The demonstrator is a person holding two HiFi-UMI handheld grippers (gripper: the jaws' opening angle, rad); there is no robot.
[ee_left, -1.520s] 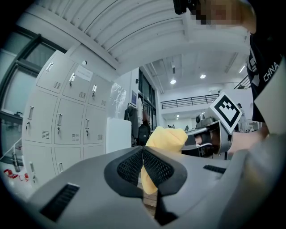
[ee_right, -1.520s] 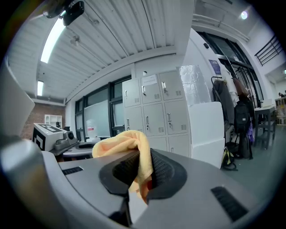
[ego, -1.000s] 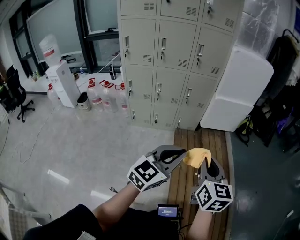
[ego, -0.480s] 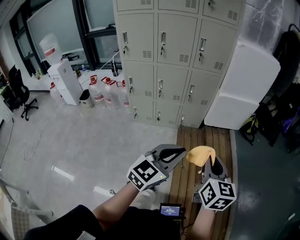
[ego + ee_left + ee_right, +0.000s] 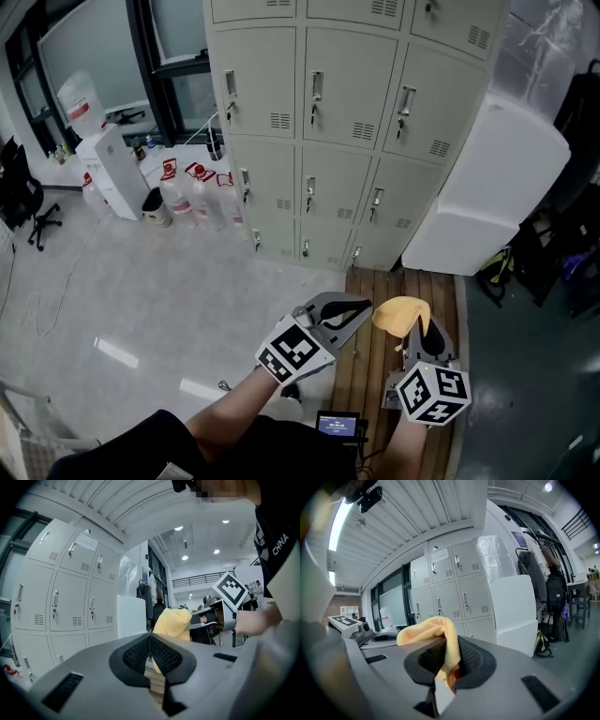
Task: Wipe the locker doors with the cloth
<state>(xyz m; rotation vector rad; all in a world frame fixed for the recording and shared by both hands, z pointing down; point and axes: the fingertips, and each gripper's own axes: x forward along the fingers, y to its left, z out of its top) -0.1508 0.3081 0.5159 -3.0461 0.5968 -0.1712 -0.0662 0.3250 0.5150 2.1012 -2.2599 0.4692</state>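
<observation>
Right gripper (image 5: 449,660): jaws clamped on the cloth (image 5: 429,629). The cloth is pale yellow-orange with a soft nap, bunched into a rounded lump. One fold is pinched between the pads. The rest humps up above the jaw tips and flops over toward the left gripper's side. A short tail hangs down inside the jaw gap.

Left gripper (image 5: 149,638): jaws closed, pads meeting at the tips, nothing between them. It sits just beside the right gripper with its tips angled toward the cloth. Can't tell whether they touch it.

Both grippers are held low in front of the person, over the near end of a wooden slat platform (image 5: 405,292). A small device with a lit screen (image 5: 337,424) sits below them at the platform's near-left edge; its text is too small to read.

Further out across the pale floor: grey-beige metal lockers (image 5: 349,141) in stacked rows of doors. Each door has a vertical handle and a small vent block, and every door in view is closed. The cloth is well apart from them.

A white boxy unit (image 5: 487,187) stands against the lockers' right side. Left of the lockers, on the floor, is a cluster of clear water jugs (image 5: 192,192) with red-and-white tops, then a white water dispenser (image 5: 105,161) with a bottle on top. An office chair (image 5: 19,192) is at the far left edge. Dark bags and clothing hang at the far right.
</observation>
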